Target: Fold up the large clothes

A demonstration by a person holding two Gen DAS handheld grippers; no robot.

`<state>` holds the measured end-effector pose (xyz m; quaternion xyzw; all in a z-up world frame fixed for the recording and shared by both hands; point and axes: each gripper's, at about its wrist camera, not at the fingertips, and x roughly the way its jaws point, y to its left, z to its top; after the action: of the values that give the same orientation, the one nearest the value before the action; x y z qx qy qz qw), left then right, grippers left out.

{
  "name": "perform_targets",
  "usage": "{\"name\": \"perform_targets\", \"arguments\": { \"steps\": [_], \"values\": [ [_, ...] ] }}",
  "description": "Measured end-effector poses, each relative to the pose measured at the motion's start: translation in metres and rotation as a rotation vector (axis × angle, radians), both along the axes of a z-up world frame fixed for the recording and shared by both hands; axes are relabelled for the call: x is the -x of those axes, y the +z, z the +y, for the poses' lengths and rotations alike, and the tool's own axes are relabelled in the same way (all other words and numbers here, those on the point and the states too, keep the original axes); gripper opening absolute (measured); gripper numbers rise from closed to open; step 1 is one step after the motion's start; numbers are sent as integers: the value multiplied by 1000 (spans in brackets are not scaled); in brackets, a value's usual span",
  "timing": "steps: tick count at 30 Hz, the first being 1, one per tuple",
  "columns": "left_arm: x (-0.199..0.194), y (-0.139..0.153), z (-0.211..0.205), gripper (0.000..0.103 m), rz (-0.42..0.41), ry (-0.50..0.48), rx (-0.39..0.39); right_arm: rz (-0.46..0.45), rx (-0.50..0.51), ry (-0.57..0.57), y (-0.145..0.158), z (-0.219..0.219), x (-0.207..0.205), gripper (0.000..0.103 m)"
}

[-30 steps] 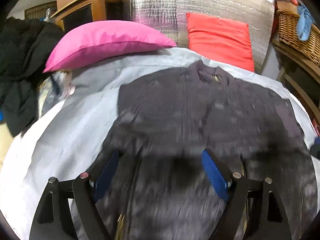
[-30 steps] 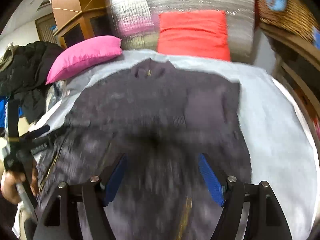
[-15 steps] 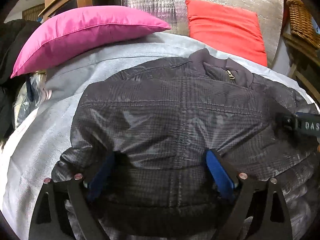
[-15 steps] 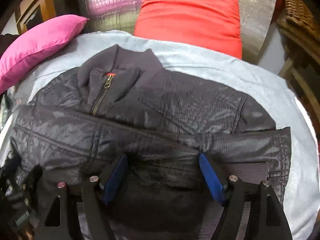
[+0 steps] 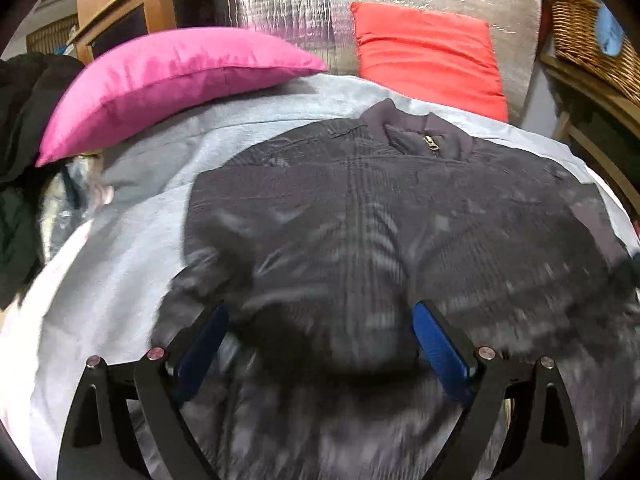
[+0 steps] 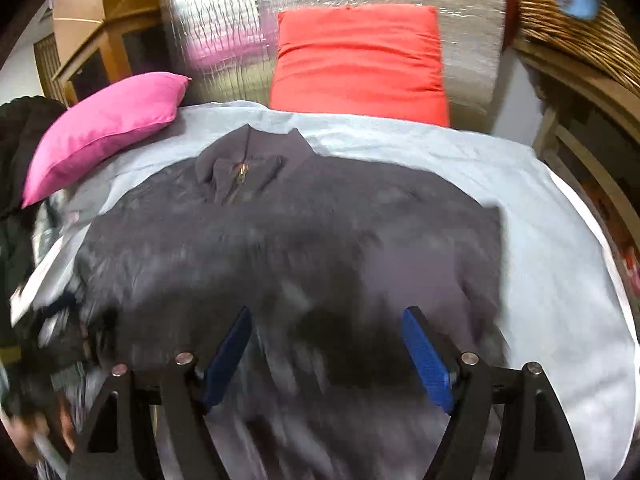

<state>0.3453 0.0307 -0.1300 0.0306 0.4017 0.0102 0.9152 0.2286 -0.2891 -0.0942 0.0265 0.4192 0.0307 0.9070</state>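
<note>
The dark grey jacket [image 5: 380, 220] lies spread flat on the bed [image 5: 120, 280], over a pale grey sheet, its zipped collar toward the head edge where a pink pillow [image 5: 172, 80] and a red cushion [image 5: 428, 52] sit. The pink pillow lies toward the bed's left head corner; the red cushion leans upright against a silver quilted panel [image 5: 280, 0] behind the head edge.

The left gripper [image 5: 320, 340] hangs over the jacket's lower body with its jaws spread wide; they have just been opening. No cloth is pinched between the blue pads [image 5: 438, 354], only the fabric lying beneath them.

The right gripper [image 6: 326, 346] is likewise spread wide above the jacket's lower part, its blue pads [image 6: 426, 360] clear of the cloth and gripping nothing. Both views are motion-blurred near the grippers, so whether any fingertip brushes the fabric cannot be told.

At the lower left of the right wrist view, a hand [image 6: 28, 436] shows, blurred.
</note>
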Motion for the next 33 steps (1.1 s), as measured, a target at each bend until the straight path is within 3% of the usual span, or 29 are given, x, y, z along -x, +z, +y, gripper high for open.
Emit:
{"name": "perform_targets", "arguments": {
  "steps": [6,15,20,24,33],
  "values": [
    [73,12,12,93,1,-44,-30,8,-30,-57,-7,-51,113,80],
    [198,-2,72,93,14,47,-3,73,-279,-197,-45,-114,255,80],
    [248,-16,127,93,59,210,179,76,-364,-175,-54,-113,291,80],
    [274,-26,156,93,87,295,281,79,-419,-157,-59,-106,302,80],
    [293,-39,169,93,106,284,439,110,-572,-132,-72,-101,320,80]
  ]
}}
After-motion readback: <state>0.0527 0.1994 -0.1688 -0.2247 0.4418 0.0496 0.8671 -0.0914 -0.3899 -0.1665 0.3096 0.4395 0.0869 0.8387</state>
